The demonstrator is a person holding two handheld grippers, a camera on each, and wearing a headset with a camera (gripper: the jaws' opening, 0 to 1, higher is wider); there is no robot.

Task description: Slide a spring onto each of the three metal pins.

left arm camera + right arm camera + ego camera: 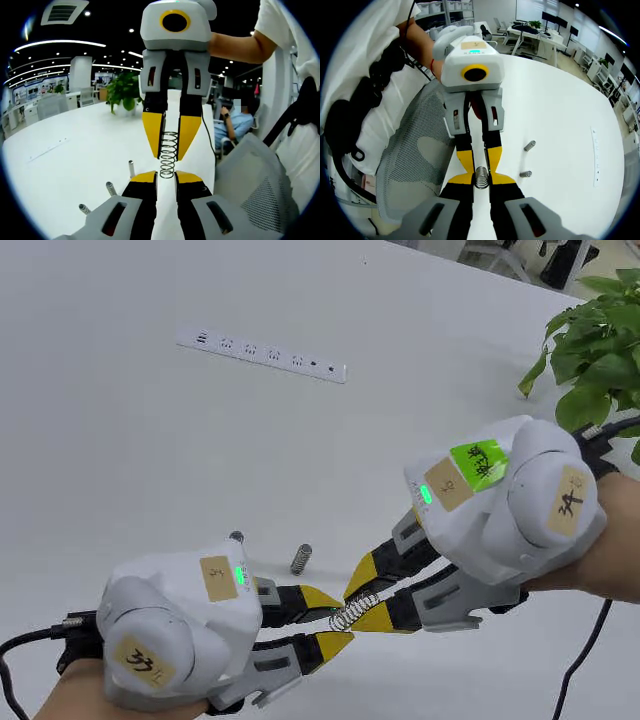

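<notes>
Spring [354, 611] bridges my claws in the head view: left claw [340, 622] at its 8 o'clock, right claw [358, 606] at 2, each nearly closed, pinching an end. Left gripper view has three pins [111, 188] at 8 o'clock, two perhaps sprung. Right gripper view: spring end-on.

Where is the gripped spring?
In the head view, bottom centre, the spring is held between the facing tips of the left gripper and right gripper, just nearer the person than a short coiled piece on the table.
</notes>
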